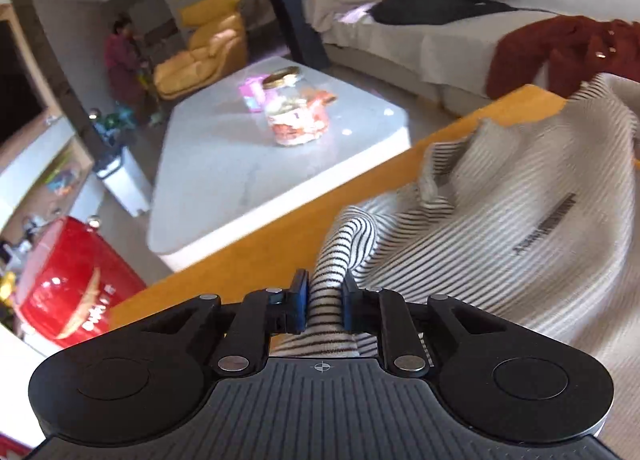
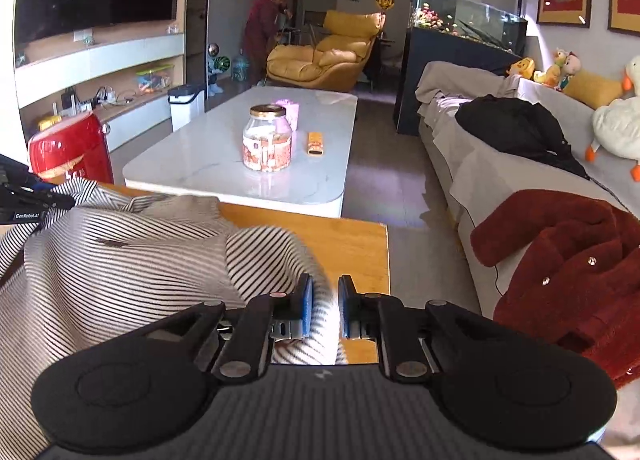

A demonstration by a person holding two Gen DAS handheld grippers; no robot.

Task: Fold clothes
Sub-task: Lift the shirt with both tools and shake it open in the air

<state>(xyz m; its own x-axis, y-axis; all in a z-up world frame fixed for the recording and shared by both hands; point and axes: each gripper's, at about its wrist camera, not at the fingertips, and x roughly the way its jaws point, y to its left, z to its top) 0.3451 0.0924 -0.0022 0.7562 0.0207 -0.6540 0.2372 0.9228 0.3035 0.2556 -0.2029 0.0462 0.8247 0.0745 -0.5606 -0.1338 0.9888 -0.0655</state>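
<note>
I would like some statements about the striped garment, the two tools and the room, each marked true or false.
1. The left tool is shut on the striped garment. True.
2. The right tool is open and holds nothing. False: it is also shut on the striped garment.
3. A red coat lies on the sofa. True.
4. The jar on the white table has no lid. False: a lid is on it.

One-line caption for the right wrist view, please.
Right gripper shut on a striped shirt over a wooden table, marble coffee table beyond.
</note>
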